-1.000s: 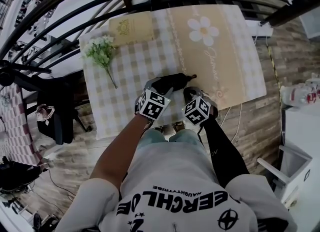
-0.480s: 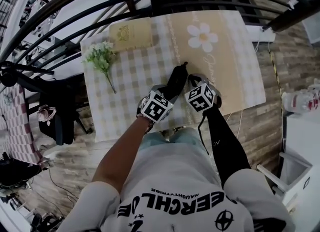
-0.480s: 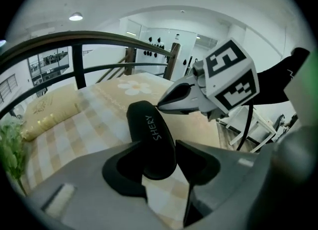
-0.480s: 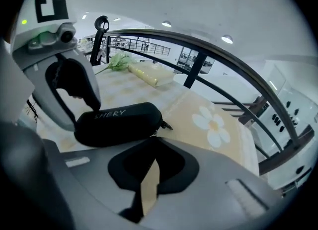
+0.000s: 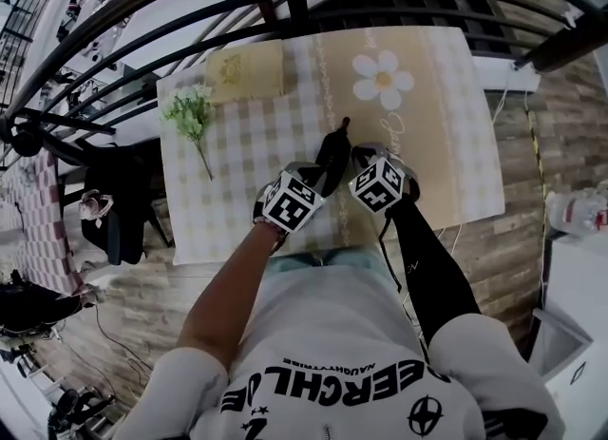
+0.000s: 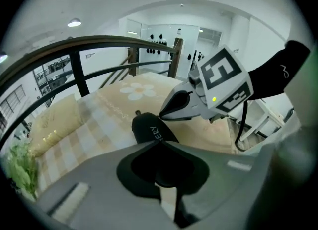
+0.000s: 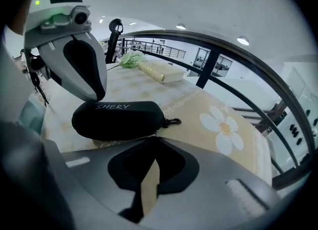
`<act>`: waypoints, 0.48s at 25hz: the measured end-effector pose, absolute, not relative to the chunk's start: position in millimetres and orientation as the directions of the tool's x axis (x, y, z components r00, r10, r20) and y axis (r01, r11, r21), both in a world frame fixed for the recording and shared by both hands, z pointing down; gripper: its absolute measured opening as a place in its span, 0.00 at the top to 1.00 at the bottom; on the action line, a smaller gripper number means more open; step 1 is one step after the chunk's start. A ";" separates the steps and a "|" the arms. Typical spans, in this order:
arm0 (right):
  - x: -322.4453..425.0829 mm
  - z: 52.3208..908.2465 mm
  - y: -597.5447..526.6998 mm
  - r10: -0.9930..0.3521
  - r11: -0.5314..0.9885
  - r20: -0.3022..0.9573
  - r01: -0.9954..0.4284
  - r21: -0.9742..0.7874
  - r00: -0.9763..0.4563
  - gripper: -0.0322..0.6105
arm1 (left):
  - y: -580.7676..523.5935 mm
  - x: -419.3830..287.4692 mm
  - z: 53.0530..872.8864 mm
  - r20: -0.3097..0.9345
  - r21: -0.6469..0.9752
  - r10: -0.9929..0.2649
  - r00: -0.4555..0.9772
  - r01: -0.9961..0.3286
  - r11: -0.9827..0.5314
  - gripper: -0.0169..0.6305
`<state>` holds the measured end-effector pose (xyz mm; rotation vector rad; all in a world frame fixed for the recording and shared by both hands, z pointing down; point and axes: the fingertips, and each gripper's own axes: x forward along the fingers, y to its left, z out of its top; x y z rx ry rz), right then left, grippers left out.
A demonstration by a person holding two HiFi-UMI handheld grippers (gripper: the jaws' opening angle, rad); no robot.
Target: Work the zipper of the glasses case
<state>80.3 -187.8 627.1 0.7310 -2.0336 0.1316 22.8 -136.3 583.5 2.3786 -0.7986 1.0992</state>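
The glasses case [image 5: 332, 158] is best pinned at 6 o'clock by the closed left gripper [image 6: 158, 142] while the closed, empty right gripper [image 7: 156, 137] is opened toward its 12 o'clock clasp [image 7: 172, 121].

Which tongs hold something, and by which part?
The left tongs pinch the glasses case at its near end; the right tongs look shut beside it, holding nothing visible.

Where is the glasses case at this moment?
Head view: the glasses case is near the front edge of the tablecloth, between the left gripper and the right gripper, the printed daisy beyond it.
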 end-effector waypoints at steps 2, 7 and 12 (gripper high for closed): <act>82.6 630.7 -185.4 -0.429 0.825 0.816 -0.535 0.180 -0.388 0.90 | -132.9 25.9 591.7 0.795 0.129 -0.312 0.520 -0.648 -0.751 0.82; 87.1 635.7 -181.1 -0.404 0.845 0.816 -0.510 0.160 -0.414 0.90 | -132.7 32.9 589.3 0.772 0.152 -0.332 0.542 -0.665 -0.732 0.81; 87.3 634.4 -178.2 -0.388 0.856 0.815 -0.497 0.145 -0.430 0.90 | -129.6 32.2 587.5 0.769 0.166 -0.346 0.537 -0.692 -0.703 0.81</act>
